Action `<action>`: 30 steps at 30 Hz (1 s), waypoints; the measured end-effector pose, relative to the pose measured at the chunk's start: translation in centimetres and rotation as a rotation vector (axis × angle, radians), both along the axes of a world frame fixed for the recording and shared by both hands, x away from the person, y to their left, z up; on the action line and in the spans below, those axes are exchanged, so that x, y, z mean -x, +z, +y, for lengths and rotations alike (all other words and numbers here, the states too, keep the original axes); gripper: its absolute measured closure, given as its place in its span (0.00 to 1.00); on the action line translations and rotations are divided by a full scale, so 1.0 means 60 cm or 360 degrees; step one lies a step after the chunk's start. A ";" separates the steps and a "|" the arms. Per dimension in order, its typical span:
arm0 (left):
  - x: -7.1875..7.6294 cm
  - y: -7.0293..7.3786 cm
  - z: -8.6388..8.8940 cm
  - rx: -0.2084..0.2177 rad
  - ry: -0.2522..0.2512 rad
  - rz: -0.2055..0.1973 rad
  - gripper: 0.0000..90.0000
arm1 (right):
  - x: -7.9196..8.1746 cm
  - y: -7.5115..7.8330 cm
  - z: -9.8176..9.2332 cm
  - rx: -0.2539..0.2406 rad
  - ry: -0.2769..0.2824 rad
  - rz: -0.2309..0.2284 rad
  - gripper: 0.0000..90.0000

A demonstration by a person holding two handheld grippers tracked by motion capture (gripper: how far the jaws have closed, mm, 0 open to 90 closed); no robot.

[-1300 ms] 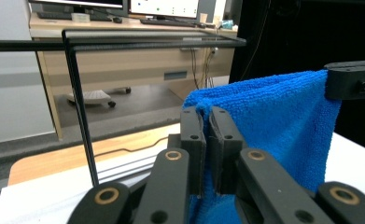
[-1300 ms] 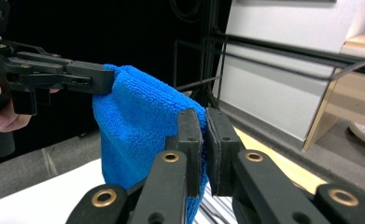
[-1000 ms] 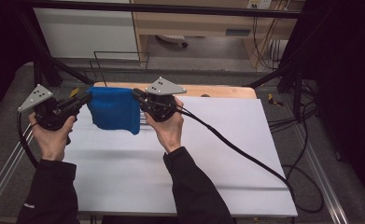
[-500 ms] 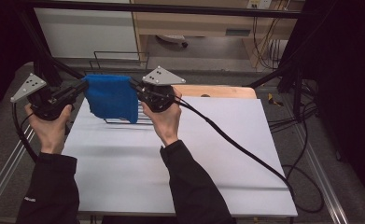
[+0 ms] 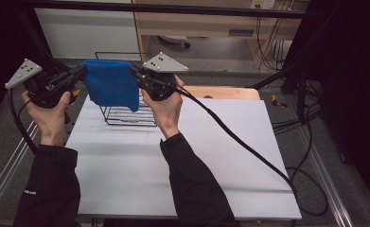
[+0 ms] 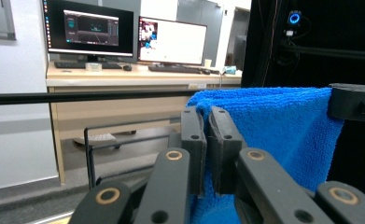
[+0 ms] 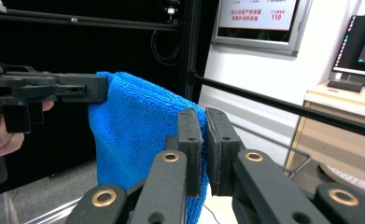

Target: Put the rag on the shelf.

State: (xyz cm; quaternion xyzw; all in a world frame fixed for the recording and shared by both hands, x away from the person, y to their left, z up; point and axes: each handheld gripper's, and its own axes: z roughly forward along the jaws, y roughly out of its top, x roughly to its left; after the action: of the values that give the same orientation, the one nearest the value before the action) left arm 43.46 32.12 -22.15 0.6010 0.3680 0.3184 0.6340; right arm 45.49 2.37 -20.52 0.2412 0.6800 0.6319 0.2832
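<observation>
Left gripper (image 5: 78,75): jaws clamped on the left top corner of the blue cloth (image 5: 110,84).
Right gripper (image 5: 136,74): jaws pinched tight on the cloth's right top corner.
Blue cloth: hangs stretched between both grippers, in the air above the wire rack (image 5: 126,115).
Wire rack: stands at the far edge of the white table (image 5: 182,156).
</observation>
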 end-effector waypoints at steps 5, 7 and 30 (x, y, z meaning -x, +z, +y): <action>-0.007 0.012 0.002 0.0026 0.0012 -0.0033 0.95 | -0.005 0.015 0.005 0.0004 -0.0012 -0.0039 0.95; -0.011 0.017 0.003 0.0038 0.0012 -0.0036 0.95 | -0.008 0.021 0.006 -0.0002 -0.0014 -0.0048 0.95; -0.054 0.063 -0.008 0.0070 0.0058 -0.0095 0.95 | -0.047 0.072 0.006 -0.0046 -0.0051 -0.0096 0.95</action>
State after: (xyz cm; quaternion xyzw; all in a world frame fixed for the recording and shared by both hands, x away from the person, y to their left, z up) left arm 46.72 31.66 -18.38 0.5705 0.3666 0.3395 0.6518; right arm 48.30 2.75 -16.19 0.2370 0.6580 0.6439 0.3101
